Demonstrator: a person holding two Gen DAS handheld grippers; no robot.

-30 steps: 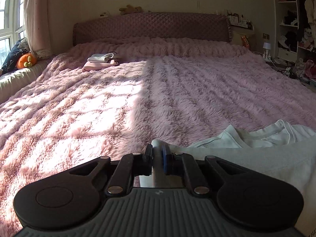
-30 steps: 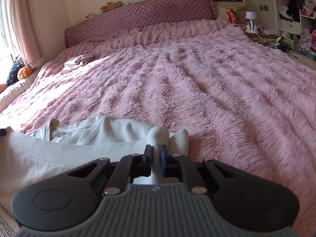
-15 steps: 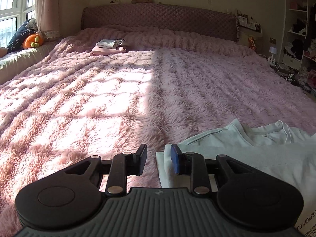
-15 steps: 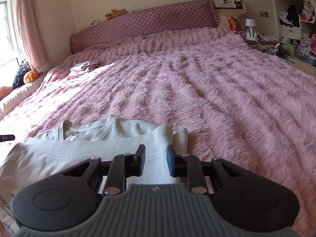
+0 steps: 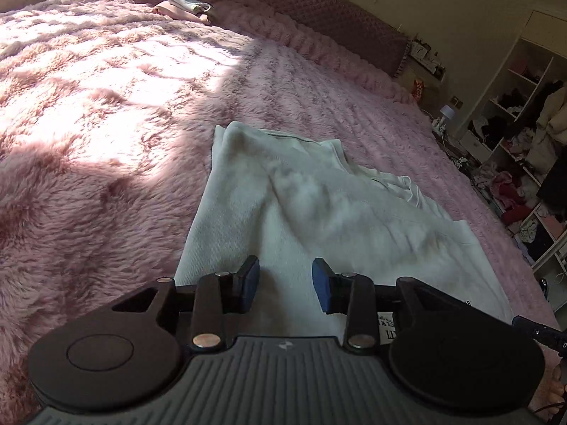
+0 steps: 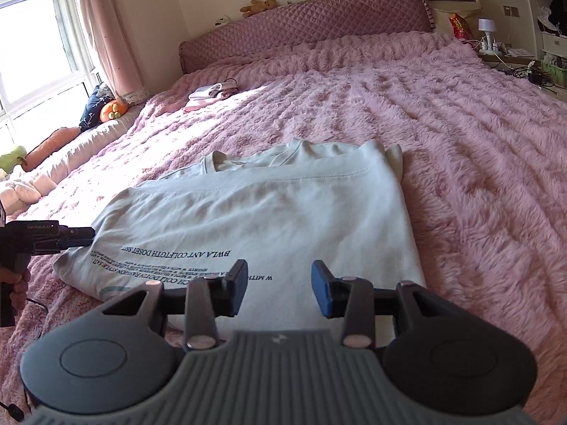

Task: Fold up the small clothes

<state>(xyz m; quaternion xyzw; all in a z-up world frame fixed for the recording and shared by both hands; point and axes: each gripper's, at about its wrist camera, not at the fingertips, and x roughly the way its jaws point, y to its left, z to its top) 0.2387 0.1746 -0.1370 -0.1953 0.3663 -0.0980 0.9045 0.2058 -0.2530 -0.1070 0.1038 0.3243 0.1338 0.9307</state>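
A pale grey T-shirt [image 6: 283, 212] lies folded over on the pink fluffy blanket [image 6: 478, 159], printed text up on its near part and neckline at the far end. My right gripper [image 6: 280, 288] hovers over the shirt's near edge. Its jaws are opening, with nothing between the blue pads. My left gripper [image 5: 285, 285] is tilted over the shirt [image 5: 319, 212] from its left side. Its jaws are also opening and its pads are clear of the cloth. In the right wrist view the left gripper [image 6: 85, 235] shows at the shirt's left edge, held by a hand [image 6: 17, 283].
A small stack of folded clothes [image 6: 212, 94] sits far off near the quilted headboard [image 6: 319, 24]. A window bench with cushions and toys [image 6: 53, 138] runs along the left. Open shelves full of clothes [image 5: 524, 134] and a bedside table with a lamp [image 6: 490, 35] stand on the right.
Both grippers have let go of the shirt's edge, opened and drawn back from it. The left one has rolled and now looks across the shirt. The shirt lies folded on the blanket.
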